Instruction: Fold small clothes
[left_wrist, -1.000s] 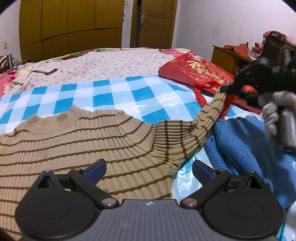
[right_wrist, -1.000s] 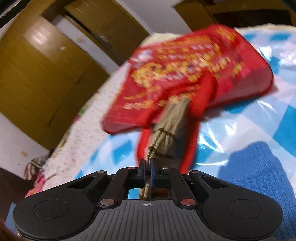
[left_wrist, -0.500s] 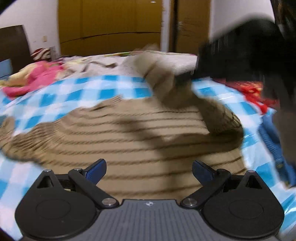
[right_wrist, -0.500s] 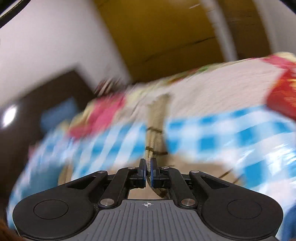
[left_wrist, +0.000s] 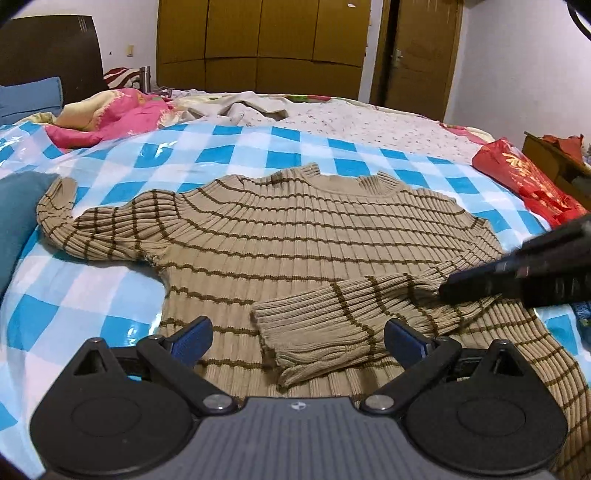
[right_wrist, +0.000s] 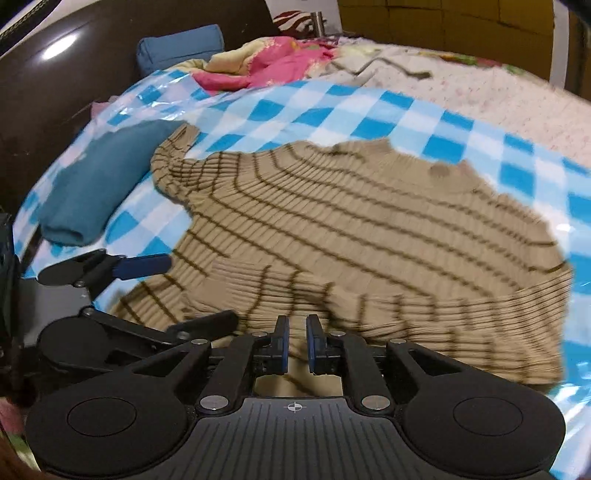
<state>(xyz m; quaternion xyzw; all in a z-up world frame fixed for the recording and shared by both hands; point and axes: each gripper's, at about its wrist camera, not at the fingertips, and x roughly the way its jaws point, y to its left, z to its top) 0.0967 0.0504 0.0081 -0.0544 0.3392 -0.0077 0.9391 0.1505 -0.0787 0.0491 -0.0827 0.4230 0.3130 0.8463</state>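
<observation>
A tan sweater with thin brown stripes (left_wrist: 295, 240) lies flat on the blue-and-white checked sheet (left_wrist: 122, 299). Its right sleeve (left_wrist: 332, 325) is folded in across the body; its left sleeve (left_wrist: 88, 229) stretches out to the left. My left gripper (left_wrist: 297, 334) is wide open and empty, just above the hem beside the folded cuff. My right gripper (right_wrist: 294, 345) hovers low over the folded sleeve (right_wrist: 369, 306), its jaws a narrow gap apart with nothing between them. It shows as a dark blurred shape in the left wrist view (left_wrist: 524, 273).
A folded teal cloth (right_wrist: 92, 192) lies left of the sweater. Pink bedding (left_wrist: 110, 118) is piled at the back left. A red bag (left_wrist: 524, 181) sits at the right edge by a wooden cabinet (left_wrist: 554, 162). The headboard (right_wrist: 55, 85) bounds the left.
My right gripper carried the right sleeve from beside the red bag across the sweater body, laid it down and let go. My left gripper view swung left, staying open.
</observation>
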